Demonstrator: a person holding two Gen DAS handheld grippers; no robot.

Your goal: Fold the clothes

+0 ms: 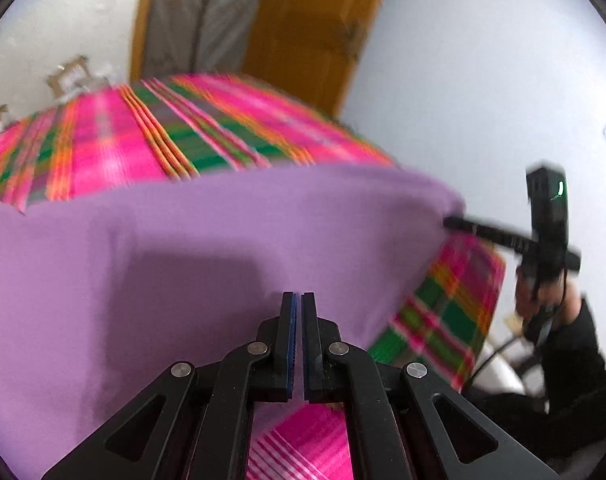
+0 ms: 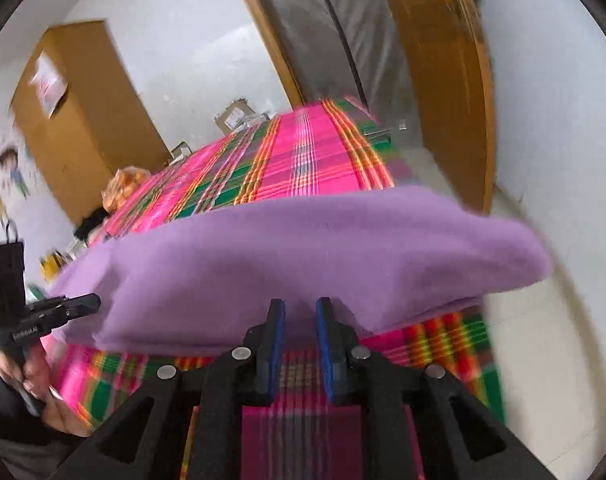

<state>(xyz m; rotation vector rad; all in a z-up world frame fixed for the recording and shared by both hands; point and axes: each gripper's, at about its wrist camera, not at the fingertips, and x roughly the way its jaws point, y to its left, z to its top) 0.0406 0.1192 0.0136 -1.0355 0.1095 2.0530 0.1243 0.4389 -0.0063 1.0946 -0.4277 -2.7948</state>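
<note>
Two grippers are in my feeds, both working one purple garment (image 1: 207, 248) spread over a bench covered in a pink, green and orange plaid cloth (image 1: 115, 136).

My left gripper (image 1: 297, 300) has its fingers (image 1: 287, 336) almost together, only a thin slit between the blue pads; whether any fabric is pinched in there I cannot tell, as the purple cloth lies right at and under the tips.

My right gripper (image 2: 299, 306) has its fingers (image 2: 325, 344) parted with a clear gap, plaid showing through between them. The garment's near edge sits just ahead of those tips, folded into a thick lifted roll (image 2: 343, 248), not between them.

From the left feed, the right gripper (image 1: 455, 224) touches the garment's far right corner. From the right feed, the left gripper (image 2: 91, 302) meets its left edge, with a hand (image 2: 35, 376) on the handle.

Beyond the fingers stand a wooden door frame (image 2: 439, 80) and a brown cabinet (image 2: 75, 112).
</note>
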